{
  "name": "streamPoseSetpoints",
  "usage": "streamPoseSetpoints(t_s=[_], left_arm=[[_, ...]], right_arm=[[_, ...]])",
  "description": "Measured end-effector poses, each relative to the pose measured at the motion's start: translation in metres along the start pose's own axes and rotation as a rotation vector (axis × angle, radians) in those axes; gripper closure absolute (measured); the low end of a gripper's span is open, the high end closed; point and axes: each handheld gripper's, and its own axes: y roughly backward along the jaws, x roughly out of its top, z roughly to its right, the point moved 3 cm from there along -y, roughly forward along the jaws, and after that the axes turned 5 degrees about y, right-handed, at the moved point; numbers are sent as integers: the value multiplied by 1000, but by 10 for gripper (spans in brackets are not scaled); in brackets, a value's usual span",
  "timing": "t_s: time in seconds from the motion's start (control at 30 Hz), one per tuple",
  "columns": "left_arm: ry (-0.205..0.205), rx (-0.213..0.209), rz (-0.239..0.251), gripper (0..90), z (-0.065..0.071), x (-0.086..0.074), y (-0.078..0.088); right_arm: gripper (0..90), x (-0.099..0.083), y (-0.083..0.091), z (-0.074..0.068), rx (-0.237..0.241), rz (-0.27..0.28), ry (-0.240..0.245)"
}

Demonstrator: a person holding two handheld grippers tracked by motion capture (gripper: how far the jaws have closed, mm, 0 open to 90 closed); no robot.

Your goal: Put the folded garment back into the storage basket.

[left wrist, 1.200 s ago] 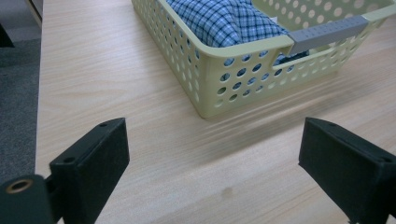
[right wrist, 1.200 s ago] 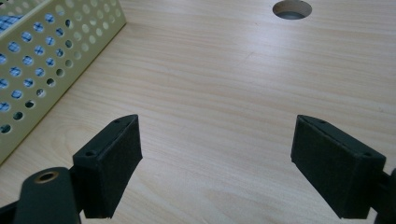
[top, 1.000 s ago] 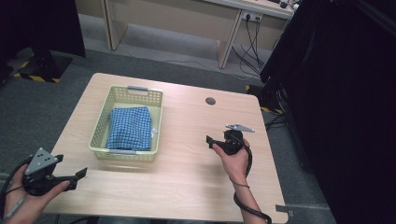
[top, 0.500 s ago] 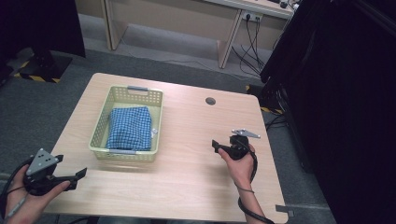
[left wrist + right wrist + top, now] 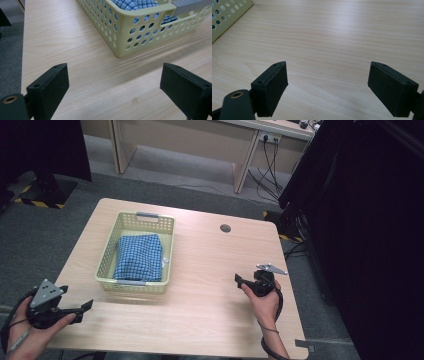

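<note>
A pale yellow-green perforated basket (image 5: 108, 257) sits left of centre on the wooden table (image 5: 210, 250), and a folded blue checked cloth (image 5: 138, 257) lies inside it. My left gripper (image 5: 85, 307) is held at the table's front left corner, open, jaws pointing right toward the basket's near corner (image 5: 120, 53). The cloth (image 5: 135, 3) shows over the rim there. My right gripper (image 5: 239, 281) rests at the front right, open and empty, pointing left. Its own view has bare wood between the jaws and the basket's wall (image 5: 227, 12) at the top left.
A round cable hole (image 5: 225, 228) sits near the table's far edge. Grey carpet surrounds the table, with a dark partition (image 5: 370, 220) on the right and desk legs with hanging cables (image 5: 267, 160) behind.
The right hand has drawn its gripper back and to the right, toward the table's front right. The left gripper has stayed in place.
</note>
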Motion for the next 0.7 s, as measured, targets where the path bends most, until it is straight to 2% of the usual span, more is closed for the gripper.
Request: streamPoseSetpoints(t_s=[0.7], left_arm=[[-14,-13,0,81,-4,-6,-6]], right_arm=[[170,-25,16,24,-51,15,-32]])
